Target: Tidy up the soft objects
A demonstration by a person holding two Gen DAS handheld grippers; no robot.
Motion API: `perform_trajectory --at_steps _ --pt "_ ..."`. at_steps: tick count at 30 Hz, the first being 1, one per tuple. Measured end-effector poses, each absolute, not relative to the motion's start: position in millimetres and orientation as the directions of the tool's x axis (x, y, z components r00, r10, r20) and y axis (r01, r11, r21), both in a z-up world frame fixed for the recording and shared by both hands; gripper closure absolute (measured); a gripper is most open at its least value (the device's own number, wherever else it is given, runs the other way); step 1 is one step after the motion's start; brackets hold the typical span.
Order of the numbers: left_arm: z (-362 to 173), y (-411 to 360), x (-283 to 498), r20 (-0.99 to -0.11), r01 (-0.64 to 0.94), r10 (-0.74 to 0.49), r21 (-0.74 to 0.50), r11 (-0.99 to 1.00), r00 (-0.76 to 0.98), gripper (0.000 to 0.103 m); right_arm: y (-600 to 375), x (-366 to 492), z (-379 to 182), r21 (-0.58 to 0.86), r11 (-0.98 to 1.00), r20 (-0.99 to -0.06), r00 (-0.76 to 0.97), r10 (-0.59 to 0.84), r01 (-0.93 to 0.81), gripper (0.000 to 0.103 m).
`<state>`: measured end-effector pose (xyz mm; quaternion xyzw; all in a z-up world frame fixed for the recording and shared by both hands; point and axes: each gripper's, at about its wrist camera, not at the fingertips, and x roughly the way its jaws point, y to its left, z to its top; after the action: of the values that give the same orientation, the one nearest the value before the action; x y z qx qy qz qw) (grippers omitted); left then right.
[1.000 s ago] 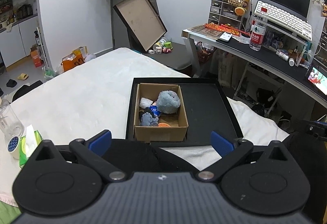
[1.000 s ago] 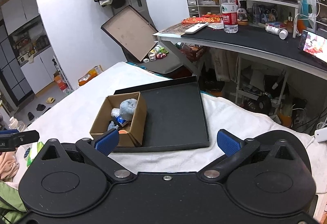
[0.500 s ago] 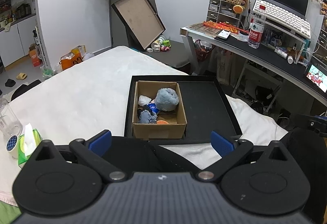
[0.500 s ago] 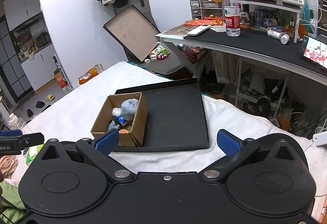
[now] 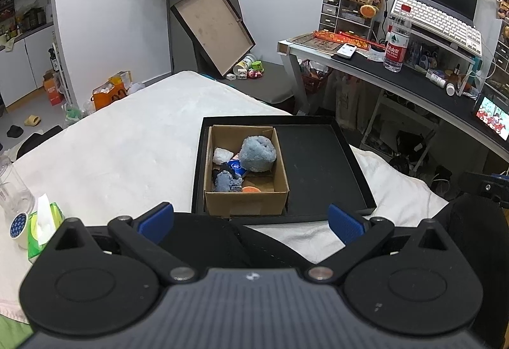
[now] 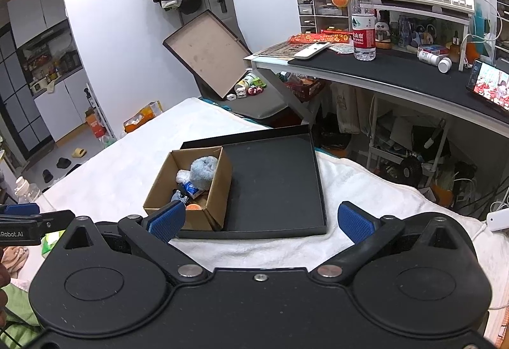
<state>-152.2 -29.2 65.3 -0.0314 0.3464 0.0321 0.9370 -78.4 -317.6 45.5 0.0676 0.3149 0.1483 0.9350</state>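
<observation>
Change since earlier: both views are sitting slightly differently on the scene, the black tray (image 5: 321, 164) and cardboard box (image 5: 246, 204) lying a little higher in the left wrist view; nothing inside the box is showing any shift.
Left gripper (image 5: 251, 220): hanging over the near edge of the white-covered bed (image 5: 121, 151), its blue-padded fingers (image 5: 156, 219) spread wide apart and gripping nothing.
Right gripper (image 6: 259, 221): likewise spread wide and carrying nothing, hovering short of the tray.
Soft objects: a fluffy blue-grey plush (image 5: 257, 154) is lying in the far part of the box, leaning toward its right wall; a small denim-blue soft toy (image 5: 225, 181) is lying nearer the front.
Box position: standing in the left part of the tray, against its left rim.
Hard to make out: a white crumpled item (image 5: 222, 155), a blue packet (image 5: 237, 167) and an orange piece (image 5: 251, 189) are partly buried, so their kind is staying unclear; in the right wrist view the left finger pad is covering the box's near corner.
Cut off: the left gripper's tip is just entering the right wrist view at the left edge.
Around: a tissue pack (image 5: 39, 229) and a clear jar (image 5: 12, 189) are sitting at the left of the bed; a desk (image 5: 397, 78) with a water bottle (image 5: 396, 41) and keyboard (image 5: 435, 25) is standing to the right, well apart.
</observation>
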Motion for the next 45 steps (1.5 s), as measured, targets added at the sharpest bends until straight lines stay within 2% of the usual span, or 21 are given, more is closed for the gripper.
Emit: perform_trajectory --at_steps 45 --pt "63 -28 -141 -0.662 -0.066 0.036 -0.02 0.998 0.749 0.001 -306 -76 51 0.185 0.953 -0.57 0.763 0.303 -0.24 0.0"
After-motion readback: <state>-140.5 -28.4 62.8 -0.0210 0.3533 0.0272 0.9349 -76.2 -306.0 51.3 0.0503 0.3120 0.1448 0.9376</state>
